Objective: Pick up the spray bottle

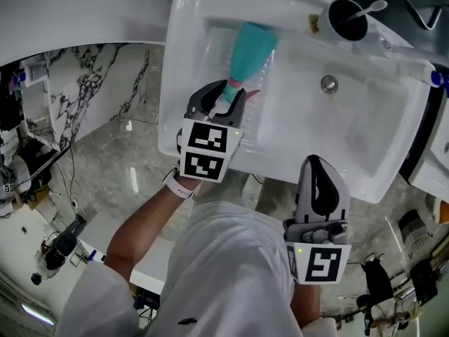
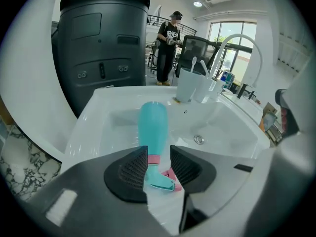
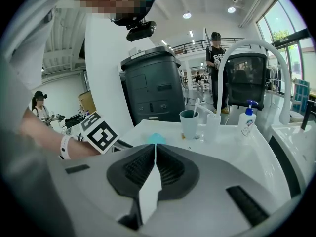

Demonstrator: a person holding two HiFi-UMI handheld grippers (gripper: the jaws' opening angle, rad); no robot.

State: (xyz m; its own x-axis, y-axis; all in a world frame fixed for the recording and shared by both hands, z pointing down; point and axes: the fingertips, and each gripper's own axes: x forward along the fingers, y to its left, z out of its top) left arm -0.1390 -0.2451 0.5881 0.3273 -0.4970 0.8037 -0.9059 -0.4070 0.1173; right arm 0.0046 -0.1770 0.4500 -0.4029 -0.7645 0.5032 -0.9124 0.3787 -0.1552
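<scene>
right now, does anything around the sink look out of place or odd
The teal spray bottle lies on its side in the sink basin instead of standing, nozzle end toward the near rim, between the open jaws of the left hand-held gripper. Nothing looks spilled or damaged.

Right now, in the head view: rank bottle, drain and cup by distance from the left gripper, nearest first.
1. Bottle: neck between the open jaws of the left gripper, lying at the left of the sink.
2. Drain: to the gripper's right, mid-basin.
3. Cup: far rim, right.
</scene>
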